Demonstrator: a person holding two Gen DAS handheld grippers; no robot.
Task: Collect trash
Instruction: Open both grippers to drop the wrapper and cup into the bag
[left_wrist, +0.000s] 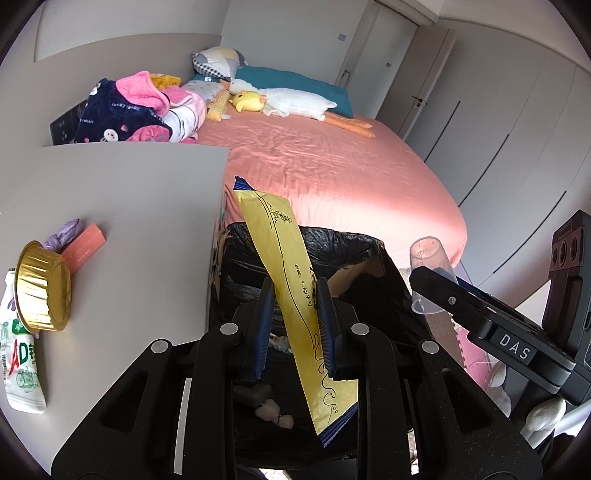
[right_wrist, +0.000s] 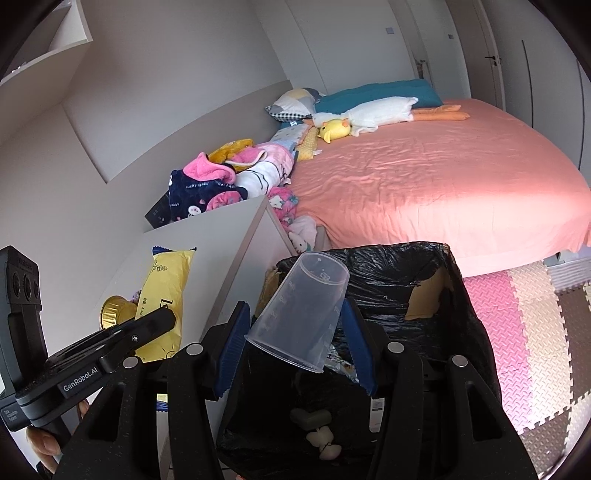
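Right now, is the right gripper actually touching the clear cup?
Touching. The right wrist view shows the right gripper with both blue pads against the walls of the clear cup, holding it tilted, mouth down, above the bin.

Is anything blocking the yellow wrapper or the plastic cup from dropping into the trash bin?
Nothing visible. The yellow wrapper and clear plastic cup hang above the open, black-lined bin.

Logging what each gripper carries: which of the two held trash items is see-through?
The clear plastic cup, held upside down in the right gripper; the left gripper grips an opaque yellow wrapper.
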